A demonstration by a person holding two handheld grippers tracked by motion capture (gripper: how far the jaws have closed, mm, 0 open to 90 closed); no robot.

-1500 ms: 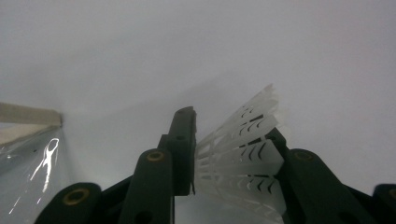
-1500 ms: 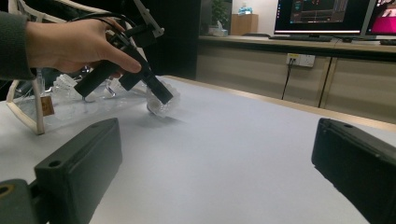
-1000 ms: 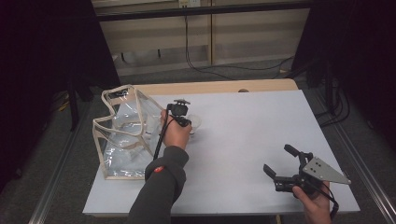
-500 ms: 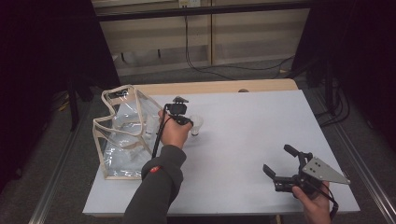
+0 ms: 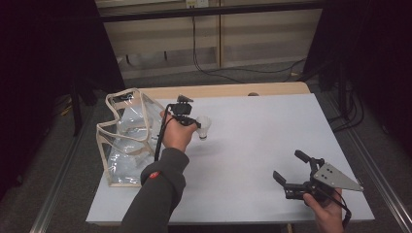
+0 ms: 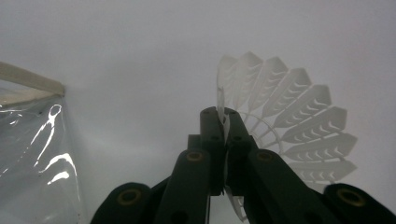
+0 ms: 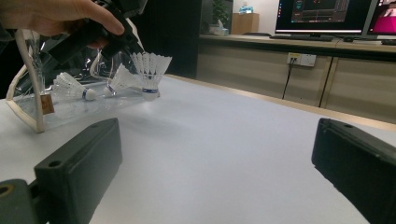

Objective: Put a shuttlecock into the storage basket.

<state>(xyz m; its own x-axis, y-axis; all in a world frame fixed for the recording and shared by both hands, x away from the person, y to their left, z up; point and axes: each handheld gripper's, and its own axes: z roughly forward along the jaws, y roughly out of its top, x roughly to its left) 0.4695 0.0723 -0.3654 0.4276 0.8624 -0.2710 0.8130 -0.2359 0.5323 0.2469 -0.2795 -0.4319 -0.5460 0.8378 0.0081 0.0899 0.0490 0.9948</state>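
The left tongs point(image 6: 223, 135) pinch only one thin feather of the shuttlecock point(image 6: 285, 121); it may slip out. The right tongs point(image 5: 291, 171) stand open, empty.

In the left gripper view the left claw point(image 6: 225, 140) covers the lower feathers and the cork of the shuttlecock point(image 6: 299, 121), and the clear bag point(image 6: 32, 154) is cut by the left edge. In the high view the shuttlecocks inside the bag are too small to tell.

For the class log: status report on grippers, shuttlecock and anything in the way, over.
Left gripper shut on shuttlecock skirt. Right gripper open, empty. Clear bag beside it, two shuttlecocks inside. Table path clear.
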